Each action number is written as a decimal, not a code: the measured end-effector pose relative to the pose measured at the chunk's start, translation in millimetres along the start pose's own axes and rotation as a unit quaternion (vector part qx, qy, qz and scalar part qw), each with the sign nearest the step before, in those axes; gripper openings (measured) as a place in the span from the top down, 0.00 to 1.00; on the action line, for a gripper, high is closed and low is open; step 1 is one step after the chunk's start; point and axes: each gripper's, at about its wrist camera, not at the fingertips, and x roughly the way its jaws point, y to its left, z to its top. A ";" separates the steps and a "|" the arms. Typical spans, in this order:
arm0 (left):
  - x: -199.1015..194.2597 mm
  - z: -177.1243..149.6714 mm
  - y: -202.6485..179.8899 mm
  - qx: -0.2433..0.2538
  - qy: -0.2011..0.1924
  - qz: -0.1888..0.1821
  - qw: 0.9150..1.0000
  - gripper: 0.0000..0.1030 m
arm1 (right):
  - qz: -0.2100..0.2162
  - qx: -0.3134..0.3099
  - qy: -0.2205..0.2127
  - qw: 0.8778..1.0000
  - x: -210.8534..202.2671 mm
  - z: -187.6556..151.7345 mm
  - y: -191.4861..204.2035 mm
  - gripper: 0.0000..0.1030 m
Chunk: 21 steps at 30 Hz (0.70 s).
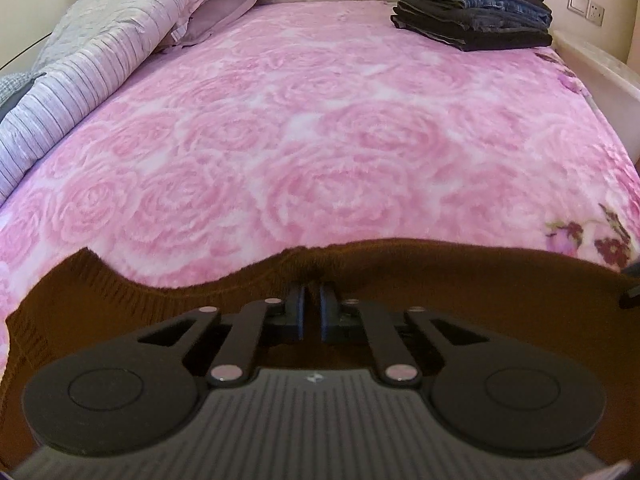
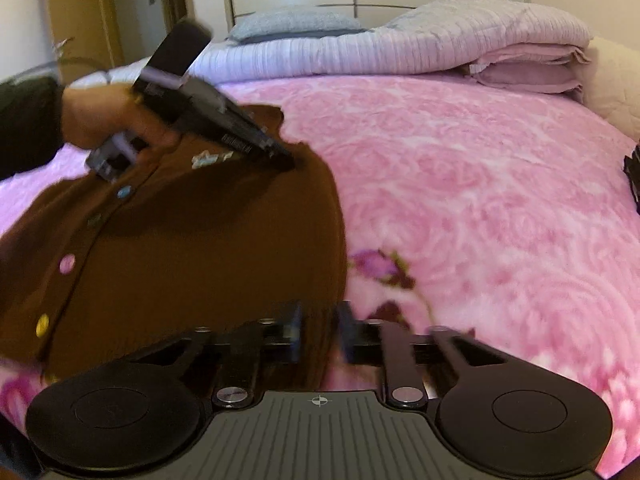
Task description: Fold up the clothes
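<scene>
A brown knitted cardigan with coloured buttons lies flat at the near side of the pink bed. In the left wrist view my left gripper is shut on the cardigan's far edge, its fingers nearly touching. The right wrist view shows that same left gripper, held by a hand, pinching the cardigan's upper right edge. My right gripper is blurred. Its fingers stand close together with the cardigan's near right edge between them.
The pink rose blanket covers the bed. A stack of folded dark clothes and jeans sits at the far right corner. A rolled striped quilt and pillows lie along the bed's other side.
</scene>
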 end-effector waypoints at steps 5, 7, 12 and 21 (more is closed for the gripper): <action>4.7 10.5 0.5 -0.010 -0.009 0.006 1.000 0.98 | 0.005 0.046 -0.018 0.999 -6.4 4.2 -32.6 0.96; 9.9 13.4 3.3 -0.021 -0.009 0.006 1.000 0.98 | 0.001 0.056 -0.019 0.998 -3.6 5.3 -42.5 0.96; -2.1 9.8 10.4 -0.050 -0.013 0.001 0.999 0.92 | 0.011 0.053 -0.006 0.998 -9.1 1.6 -37.0 0.93; -142.0 -54.0 22.2 -0.112 -0.055 0.070 0.990 0.76 | -0.007 0.000 -0.042 0.999 -50.9 -0.1 11.3 0.77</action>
